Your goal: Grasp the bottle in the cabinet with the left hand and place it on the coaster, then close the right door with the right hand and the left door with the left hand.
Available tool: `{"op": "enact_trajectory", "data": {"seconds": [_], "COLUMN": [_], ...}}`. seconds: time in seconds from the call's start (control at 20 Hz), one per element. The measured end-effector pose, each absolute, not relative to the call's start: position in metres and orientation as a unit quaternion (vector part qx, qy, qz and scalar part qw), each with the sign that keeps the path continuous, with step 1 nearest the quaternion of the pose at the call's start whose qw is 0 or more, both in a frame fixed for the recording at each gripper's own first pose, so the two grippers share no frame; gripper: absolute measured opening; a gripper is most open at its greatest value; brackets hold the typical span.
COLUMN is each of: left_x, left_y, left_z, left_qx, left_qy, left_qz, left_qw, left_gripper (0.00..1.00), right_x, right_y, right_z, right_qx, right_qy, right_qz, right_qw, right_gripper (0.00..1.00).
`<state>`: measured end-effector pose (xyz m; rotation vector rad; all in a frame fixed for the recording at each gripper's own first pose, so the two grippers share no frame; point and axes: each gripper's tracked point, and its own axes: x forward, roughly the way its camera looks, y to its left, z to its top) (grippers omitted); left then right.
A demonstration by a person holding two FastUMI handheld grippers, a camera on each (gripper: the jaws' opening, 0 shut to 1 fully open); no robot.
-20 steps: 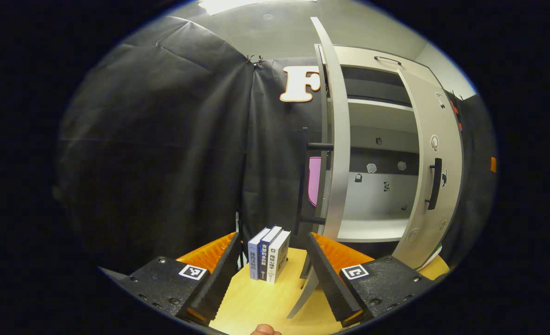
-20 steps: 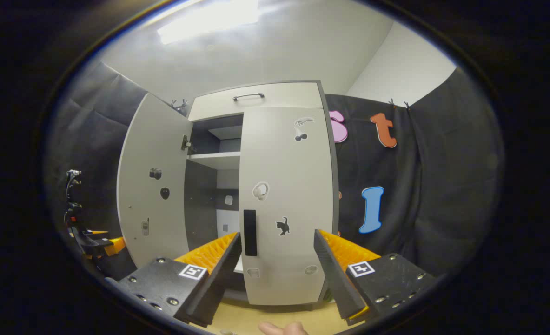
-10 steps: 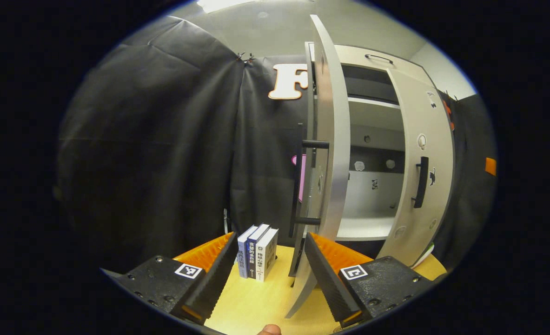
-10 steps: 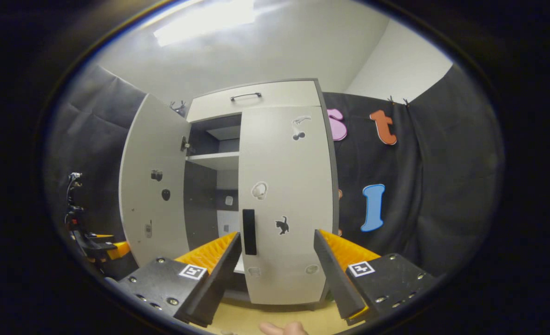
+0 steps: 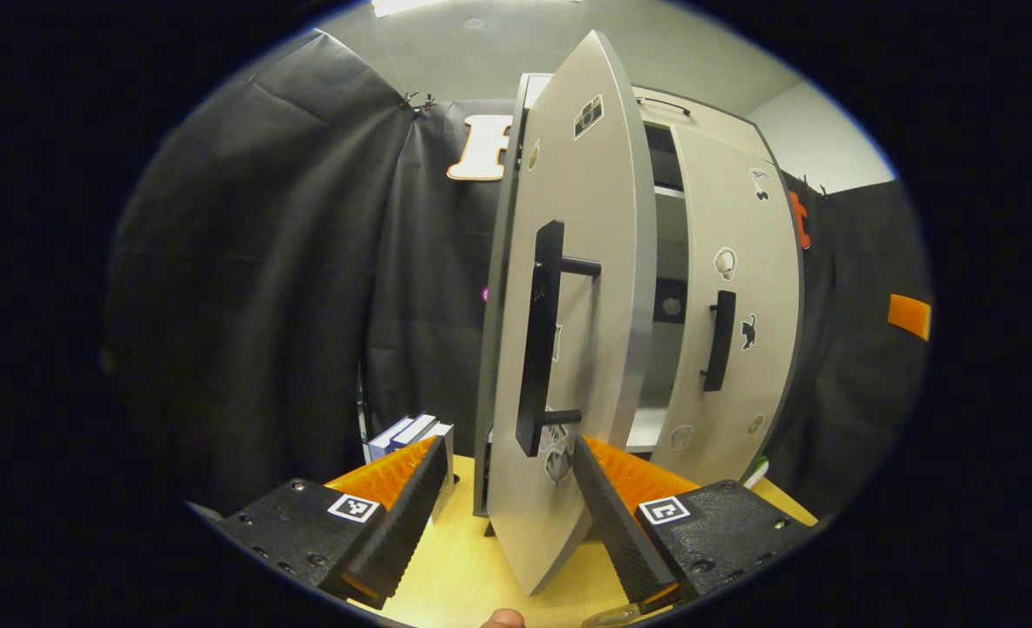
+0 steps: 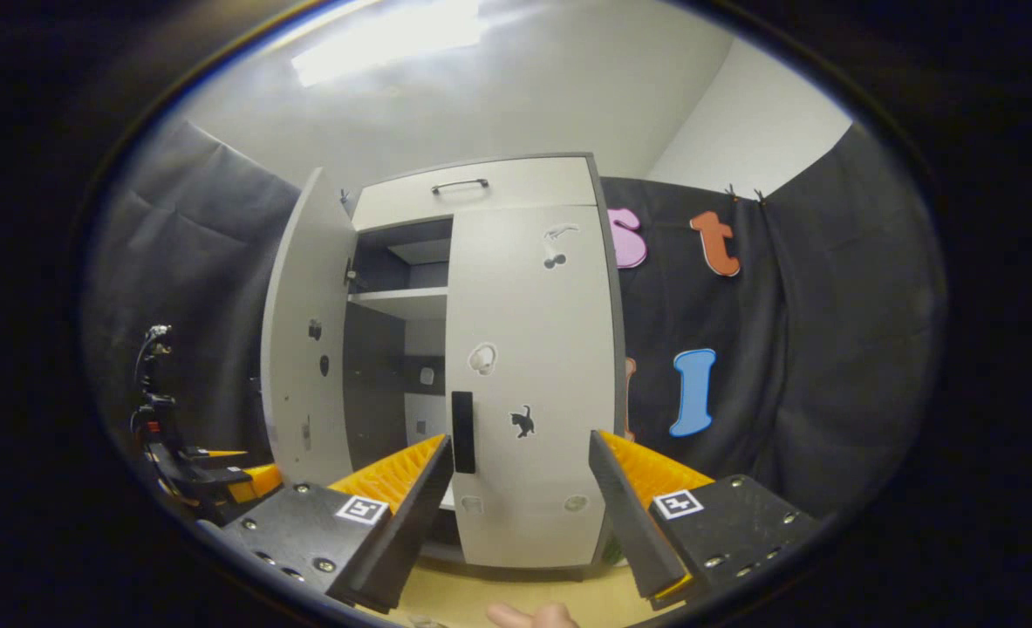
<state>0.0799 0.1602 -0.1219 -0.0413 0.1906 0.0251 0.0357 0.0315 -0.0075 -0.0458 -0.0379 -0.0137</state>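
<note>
- Left gripper (image 5: 509,506): wide open, nothing held, low over the wooden tabletop (image 5: 463,571) right in front of the cabinet.
- Left door (image 5: 568,349) of the cabinet swung partway, standing at an angle, outer face toward the left gripper view, bottom edge sitting between the spread fingers. Can't tell if the right-hand finger (image 5: 607,515) actually touches the door face or is just beside it.
- Long black bar handle (image 5: 540,336) on that door, upright, just above the gap between the fingers.
- Right door (image 5: 729,323) looks shut or nearly so, with its own black handle (image 5: 720,340); narrow slot of cabinet interior visible between the two doors.
- Small stickers on both doors: a black cat (image 5: 748,332) on the right one, a camera-like one near the top of the left. No readable brand text anywhere.
- Books (image 5: 411,432) standing on the tabletop left of the cabinet, mostly behind the left-hand finger; spine writing too small to read.
- Right gripper (image 6: 520,515): also open and empty, held back from the cabinet, facing the right door.
- In the right gripper view, left door ajar with shelf (image 6: 402,301) and dark interior showing; top drawer with a handle (image 6: 459,185) above.
- Bottle and coaster: can't place either from these views.
- Fingertip of a hand (image 6: 533,616) at the bottom edge of the right gripper view.
</note>
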Motion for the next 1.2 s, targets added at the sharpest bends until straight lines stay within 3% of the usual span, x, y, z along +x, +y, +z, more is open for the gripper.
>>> {"op": "enact_trajectory", "data": {"seconds": [0.15,0.2,0.3,0.45,0.5,0.55,1.2], "left_x": [0.087,0.089,0.091,0.092,0.092,0.092,0.083], "left_y": [0.136,0.127,0.113,0.100,0.098,0.097,0.089], "left_z": [-0.129,-0.130,-0.129,-0.126,-0.124,-0.123,-0.109], "left_qx": [-0.032,-0.034,-0.033,-0.023,-0.023,-0.026,-0.025], "left_qy": [0.100,0.102,0.102,0.097,0.095,0.095,0.089], "left_qz": [-0.011,-0.021,-0.034,-0.045,-0.047,-0.048,-0.051], "left_qw": [0.994,0.994,0.994,0.994,0.994,0.994,0.994], "left_gripper": [0.93,0.93,0.93,0.93,0.93,0.93,0.93], "right_x": [0.031,0.030,0.027,0.023,0.022,0.021,0.018], "right_y": [0.021,0.019,0.014,0.009,0.007,0.007,0.012], "right_z": [-0.006,-0.006,-0.004,-0.002,-0.003,-0.003,-0.004], "right_qx": [-0.023,-0.023,-0.025,-0.027,-0.027,-0.026,-0.023], "right_qy": [-0.019,-0.019,-0.019,-0.020,-0.020,-0.020,-0.020], "right_qz": [-0.017,-0.020,-0.025,-0.030,-0.031,-0.031,-0.018], "right_qw": [0.999,0.999,0.999,0.999,0.999,0.999,0.999], "right_gripper": [0.91,0.95,0.92,0.95,0.91,0.95,0.95]}}
